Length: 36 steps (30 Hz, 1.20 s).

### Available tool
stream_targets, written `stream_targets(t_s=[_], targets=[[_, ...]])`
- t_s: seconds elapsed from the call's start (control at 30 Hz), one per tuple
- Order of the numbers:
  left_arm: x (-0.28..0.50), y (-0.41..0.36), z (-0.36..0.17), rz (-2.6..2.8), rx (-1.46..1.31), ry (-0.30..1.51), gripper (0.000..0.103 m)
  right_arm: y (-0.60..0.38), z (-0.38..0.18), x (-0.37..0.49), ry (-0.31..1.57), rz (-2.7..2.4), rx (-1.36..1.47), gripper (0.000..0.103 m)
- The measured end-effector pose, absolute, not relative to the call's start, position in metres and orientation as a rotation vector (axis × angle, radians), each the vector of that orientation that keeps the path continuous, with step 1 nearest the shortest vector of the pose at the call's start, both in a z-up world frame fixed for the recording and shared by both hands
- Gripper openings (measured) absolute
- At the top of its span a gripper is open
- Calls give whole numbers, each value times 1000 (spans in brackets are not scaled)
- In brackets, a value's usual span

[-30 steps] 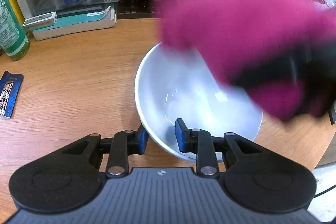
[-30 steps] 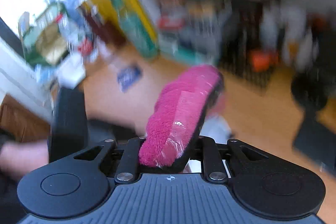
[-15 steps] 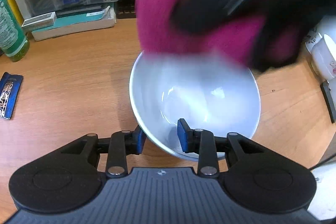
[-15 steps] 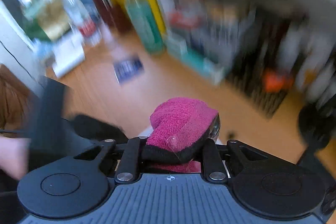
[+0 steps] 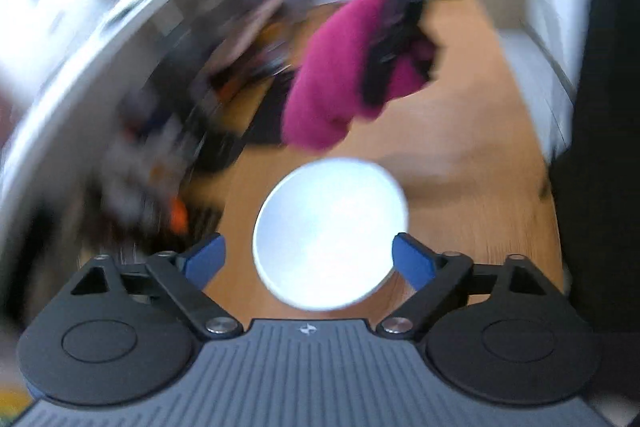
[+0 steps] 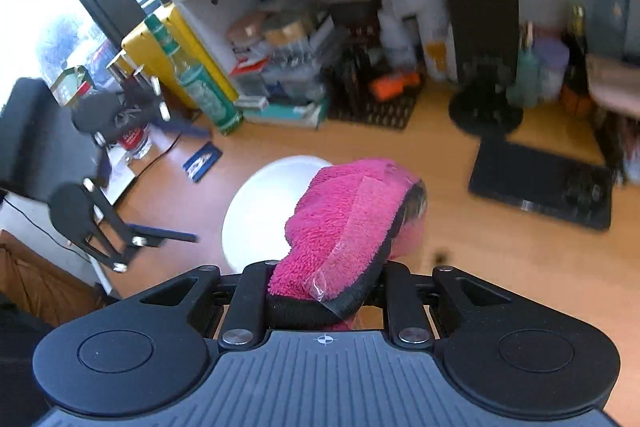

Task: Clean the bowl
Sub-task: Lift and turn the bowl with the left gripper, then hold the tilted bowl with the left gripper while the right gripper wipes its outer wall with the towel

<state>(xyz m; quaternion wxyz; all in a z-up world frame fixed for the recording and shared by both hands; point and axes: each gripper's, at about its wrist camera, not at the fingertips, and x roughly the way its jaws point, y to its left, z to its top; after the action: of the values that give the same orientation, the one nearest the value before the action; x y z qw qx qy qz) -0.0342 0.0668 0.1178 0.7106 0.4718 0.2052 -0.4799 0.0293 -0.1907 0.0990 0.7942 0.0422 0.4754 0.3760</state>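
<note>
Your left hand-held gripper (image 5: pixel 308 261) has just spread its jaws wide and grips nothing; the white bowl (image 5: pixel 331 235) sits free between its blue pads, resting on the wooden surface (image 5: pixel 460 155). Your right hand-held gripper (image 6: pixel 326 291) is clamped on the pink cloth (image 6: pixel 344 219), which hangs over the bowl's far rim.

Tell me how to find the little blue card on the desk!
Start at the wooden desk and find the white bowl in its middle. Look just past the bowl toward the tall green bottle. The card lies flat between them, the only small dark blue rectangle there.
</note>
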Motion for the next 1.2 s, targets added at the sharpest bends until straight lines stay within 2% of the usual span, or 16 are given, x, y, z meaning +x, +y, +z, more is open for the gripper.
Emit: stream_targets(t_s=[0.03,0.07,0.1,0.13,0.23,0.3,0.33,0.43,0.5,0.6,0.7,0.8,0.9,1.1,1.2], targets=[[-43,60,107,-1099,1165,402,87,-190,97,27,1029,808,89,20],[-48,54,94,-1122,1269,377,72,-187,93,23,1034,808,80,20],[-51,49,81,-1140,1362,368,70,-186,94,19,1029,812,66,20],[-53,44,66,-1159,1436,375,61,-181,93,18,1027,813,59,20],[-52,34,36,-1182,1541,437,45,-179,96,11,1026,820,61,20],[-48,29,27,-1170,1549,482,29,-181,97,9,1028,818,61,20],[-47,28,21,-1156,1548,520,17,-181,98,8,1028,816,57,20],[-43,27,11,-1068,1502,586,16,-186,100,6,1026,804,52,20],[-31,26,18,-997,1322,699,16,-189,100,5,1023,797,30,20],[-6,29,36,-903,933,891,17,-188,99,0,1005,800,-60,20],[24,51,48,-816,497,1043,17,-172,95,-20,954,850,-301,20],[39,84,40,-740,173,1122,26,-145,83,-43,889,949,-580,20],[23,97,32,-735,148,1132,29,-114,72,-50,798,1021,-810,20],[20,100,45,-720,150,1125,31,-80,90,-7,637,987,-895,20],[21,85,42,-718,163,1124,33,-72,101,-17,544,1117,-997,20]])
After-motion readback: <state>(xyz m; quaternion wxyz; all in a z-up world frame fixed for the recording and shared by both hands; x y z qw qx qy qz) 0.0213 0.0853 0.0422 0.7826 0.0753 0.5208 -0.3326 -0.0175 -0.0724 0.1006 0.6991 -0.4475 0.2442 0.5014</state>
